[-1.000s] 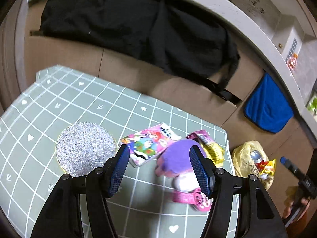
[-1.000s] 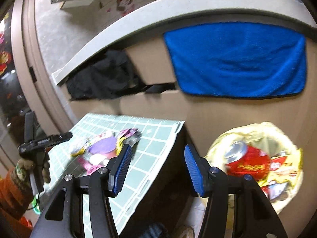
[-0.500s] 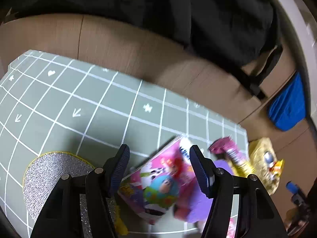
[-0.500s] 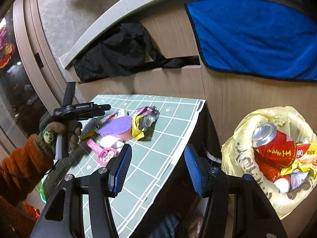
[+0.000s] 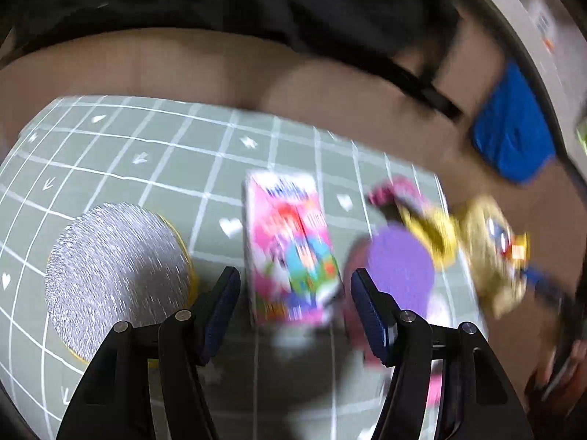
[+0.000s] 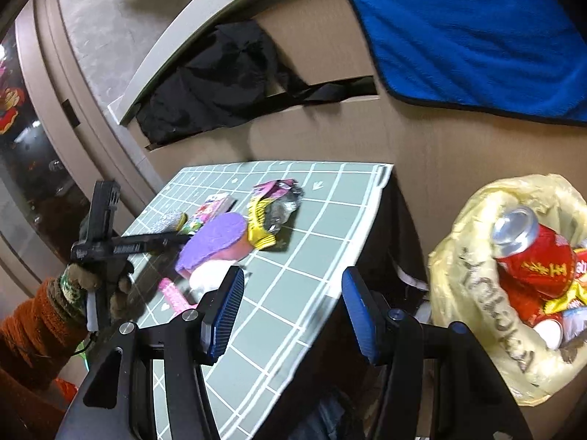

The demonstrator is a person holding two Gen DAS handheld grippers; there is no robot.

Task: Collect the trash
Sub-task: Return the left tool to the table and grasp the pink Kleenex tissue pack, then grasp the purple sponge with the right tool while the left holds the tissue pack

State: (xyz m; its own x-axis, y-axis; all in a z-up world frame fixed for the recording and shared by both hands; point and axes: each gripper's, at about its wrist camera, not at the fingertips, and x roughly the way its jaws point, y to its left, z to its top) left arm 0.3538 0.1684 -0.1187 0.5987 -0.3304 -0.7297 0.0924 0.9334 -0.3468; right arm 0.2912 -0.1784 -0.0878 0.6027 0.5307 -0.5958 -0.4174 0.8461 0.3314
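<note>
**Left tongs lining up on the pink carton**

The left tongs (image 5: 295,300) are standing apart and empty, straddling the pink carton (image 5: 290,249) lying flat on the worktop (image 5: 146,154), probably to take it by its long sides. The right tongs (image 6: 293,311) are waiting apart near the yellow trash bag (image 6: 473,267), seemingly ready for the drop.

I am seeing a table (image 6: 323,220) under a green grid mat. Lying on it: silver round pad (image 5: 117,278), pink carton (image 5: 290,253), purple disc (image 5: 401,267), yellow-pink wrapper (image 6: 271,212), pink strip (image 6: 174,295).
</note>
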